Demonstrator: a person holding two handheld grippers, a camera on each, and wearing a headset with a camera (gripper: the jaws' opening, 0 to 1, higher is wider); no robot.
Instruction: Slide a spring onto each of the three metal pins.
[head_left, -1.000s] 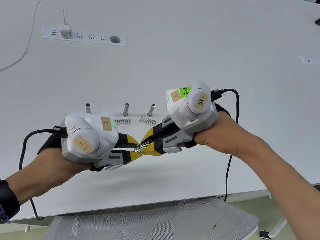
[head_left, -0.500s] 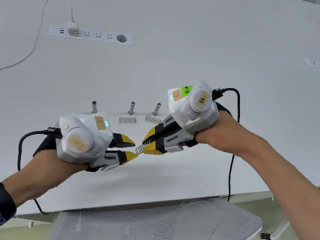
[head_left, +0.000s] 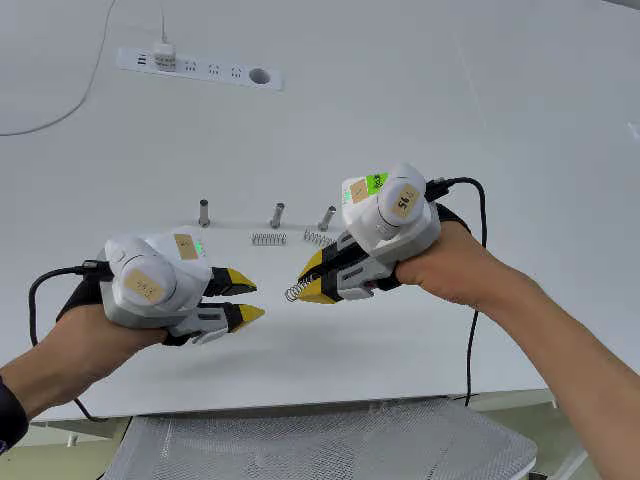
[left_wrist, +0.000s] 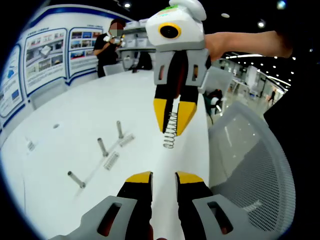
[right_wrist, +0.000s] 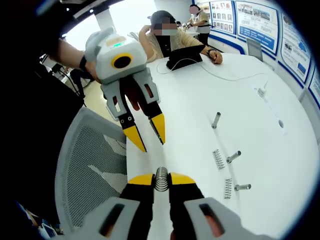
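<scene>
left gripper: low on the left of the head view. its two yellow-tipped jaws stand apart with nothing between them, and they point right toward the other tool. in its own view the gap between the tips shows bare white table.
held spring: in the air between the two tools, above the table's near edge. it is just off the left gripper's tips and not touching them. one end juts out and hangs down from the right gripper's tips.
right gripper: slightly higher, to the right. its jaws are clamped on the held spring and point left and down at the left gripper. in its own view the spring's end coil sits pinched between the yellow tips.
table: white.
left pin: upright and bare, farthest left in the row beyond the grippers.
middle pin: upright, with a loose spring lying flat just in front of it.
right pin: upright, with a second loose spring lying just beside its foot, close behind the right gripper.
hard to tell: how much of the held spring is buried in the jaws, and what the pins stand on.
</scene>
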